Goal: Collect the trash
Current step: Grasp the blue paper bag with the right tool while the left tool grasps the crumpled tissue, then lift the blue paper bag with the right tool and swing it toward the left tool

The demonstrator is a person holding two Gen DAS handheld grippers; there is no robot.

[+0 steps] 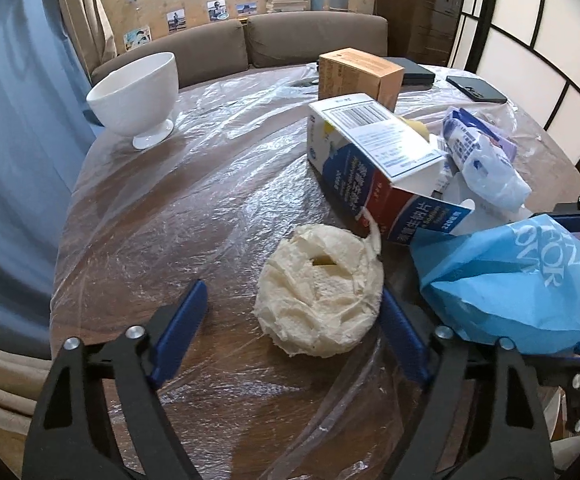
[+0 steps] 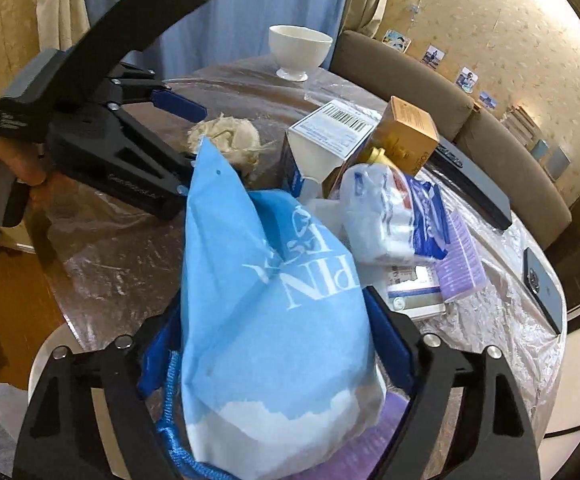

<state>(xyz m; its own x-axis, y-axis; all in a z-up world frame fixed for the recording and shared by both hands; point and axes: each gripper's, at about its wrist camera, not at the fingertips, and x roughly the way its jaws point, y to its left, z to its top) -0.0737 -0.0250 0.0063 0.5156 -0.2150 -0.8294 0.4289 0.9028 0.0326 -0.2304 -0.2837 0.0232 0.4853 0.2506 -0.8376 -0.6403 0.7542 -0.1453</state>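
The light blue fabric drawstring bag (image 2: 274,300), at centre of the right wrist view, carries large white capitals reading "PIN", upside down. The white, blue and red cardboard carton (image 1: 374,168), right of centre in the left wrist view, bears a barcode label, Chinese characters and "220".

Crumpled white paper wad (image 1: 320,294) on plastic-covered round table (image 1: 194,200); blue drawstring bag (image 1: 510,280) right of it, open blue-white carton (image 1: 374,160) behind, white footed bowl (image 1: 138,94) far left.
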